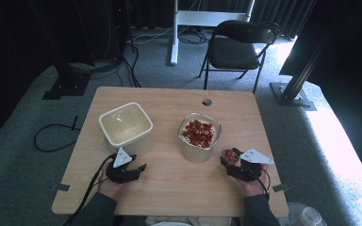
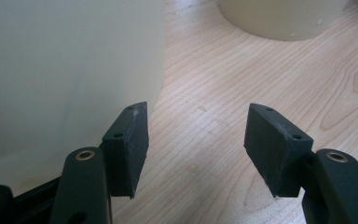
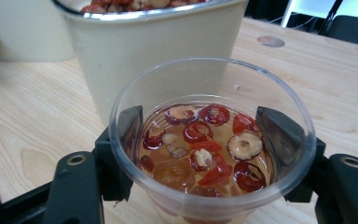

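Note:
A clear plastic cup [image 3: 214, 154] holding red dried fruit slices [image 3: 200, 140] sits between the two jaws of my right gripper [image 1: 231, 159], which is shut on it. It stands just right of a cream container [image 1: 199, 137] full of the same red slices [image 1: 198, 133]. My left gripper [image 1: 134, 167] rests on the table at the front left, open, its jaws [image 2: 198, 144] apart with nothing between them. Its left jaw is close to the wall of an empty cream container [image 1: 125, 128], whose side looms at the left of the left gripper view [image 2: 65, 70].
The wooden table [image 1: 169, 188] has a round cable hole [image 1: 207, 101] near its far edge. A folding chair [image 1: 238, 47] stands behind the table on grey carpet. Cables [image 1: 52, 136] lie on the floor at the left. A clear plastic object [image 1: 306, 215] sits at the bottom right.

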